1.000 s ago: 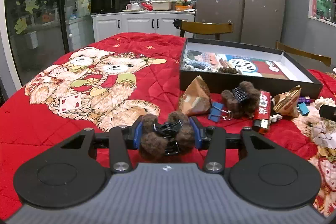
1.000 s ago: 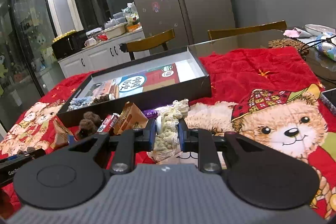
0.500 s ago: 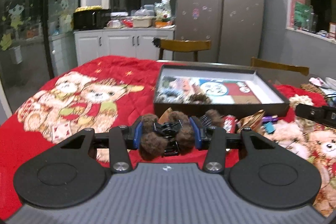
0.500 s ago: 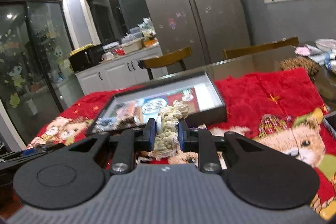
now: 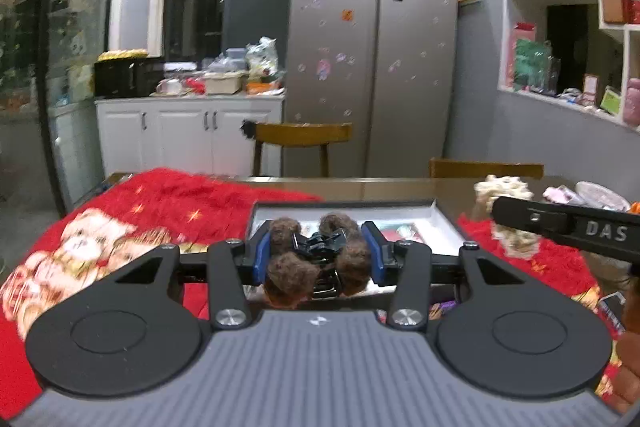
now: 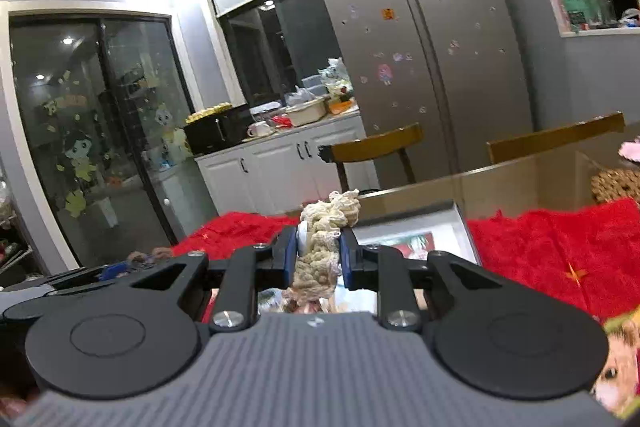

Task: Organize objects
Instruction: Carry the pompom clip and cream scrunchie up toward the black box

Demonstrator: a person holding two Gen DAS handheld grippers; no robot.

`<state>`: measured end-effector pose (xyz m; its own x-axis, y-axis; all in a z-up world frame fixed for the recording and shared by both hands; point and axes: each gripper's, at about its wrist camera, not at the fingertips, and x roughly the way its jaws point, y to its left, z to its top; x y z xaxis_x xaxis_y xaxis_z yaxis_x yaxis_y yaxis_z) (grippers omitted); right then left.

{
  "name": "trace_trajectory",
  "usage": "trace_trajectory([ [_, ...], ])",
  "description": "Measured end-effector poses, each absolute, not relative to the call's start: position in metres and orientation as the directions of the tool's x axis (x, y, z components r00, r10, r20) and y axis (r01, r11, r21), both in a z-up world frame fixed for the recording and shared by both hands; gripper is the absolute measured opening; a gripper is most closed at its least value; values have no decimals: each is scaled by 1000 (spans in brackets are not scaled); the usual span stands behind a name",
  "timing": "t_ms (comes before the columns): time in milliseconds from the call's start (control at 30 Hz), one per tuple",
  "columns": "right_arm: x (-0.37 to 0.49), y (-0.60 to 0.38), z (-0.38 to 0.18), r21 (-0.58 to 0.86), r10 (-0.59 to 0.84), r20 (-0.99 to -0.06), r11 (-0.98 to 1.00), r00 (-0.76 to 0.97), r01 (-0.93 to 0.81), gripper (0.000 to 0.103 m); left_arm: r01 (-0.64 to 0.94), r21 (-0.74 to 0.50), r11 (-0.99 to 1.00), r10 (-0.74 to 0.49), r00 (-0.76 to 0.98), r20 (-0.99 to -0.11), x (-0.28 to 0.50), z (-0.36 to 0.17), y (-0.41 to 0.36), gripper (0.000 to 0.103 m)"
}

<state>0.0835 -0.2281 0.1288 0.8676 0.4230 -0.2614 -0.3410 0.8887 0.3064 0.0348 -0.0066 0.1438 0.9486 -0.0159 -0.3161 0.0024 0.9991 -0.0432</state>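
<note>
Both pairs of jaws are clamped on a load: your left gripper (image 5: pixel 318 259) holds a brown fuzzy hair claw with a black plastic clip (image 5: pixel 316 261) between its blue pads at a middling width, and your right gripper (image 6: pixel 318 257) is pinched narrow on a cream crocheted lace scrunchie (image 6: pixel 322 243) that bulges above and below the fingers. Each item hangs clear of the red quilted bear-print tablecloth (image 5: pixel 168 203), so you are in the carry step, with the pick-ups done and the drop-offs still to come. Just beyond the left fingertips lies the shallow black cardboard box with a white inner wall (image 5: pixel 442 223); the right wrist view shows the same box (image 6: pixel 460 223) straight ahead, partly hidden behind the scrunchie. From the left view your right gripper shows as a black bar (image 5: pixel 568 227) off to the right, near the box's right edge. The next move likely calls for bringing each load over the open box, lowering it inside the wall, and only then spreading the fingers; keep the two tools apart so they do not knock over the tray. Farther off stand wooden chairs (image 5: pixel 300 135), white cabinets and a steel refrigerator (image 5: pixel 372 59).
</note>
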Motion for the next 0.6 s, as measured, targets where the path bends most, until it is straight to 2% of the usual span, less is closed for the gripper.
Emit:
trace_trajectory([
  [333,135,-226,152,345,453,-301,872,839,-347,25,74,-39,997,-81,963,-256,75,188,-23,52],
  [433,155,-230,150,375,456,-338,868,823,-327,25,93,-60,994,-105,957,-270,97,195,-24,52],
  [600,188,-235,138,392,446,-393,872,804,-292,25,108,-112,988,-141,928,-344,144,193,-23,52],
])
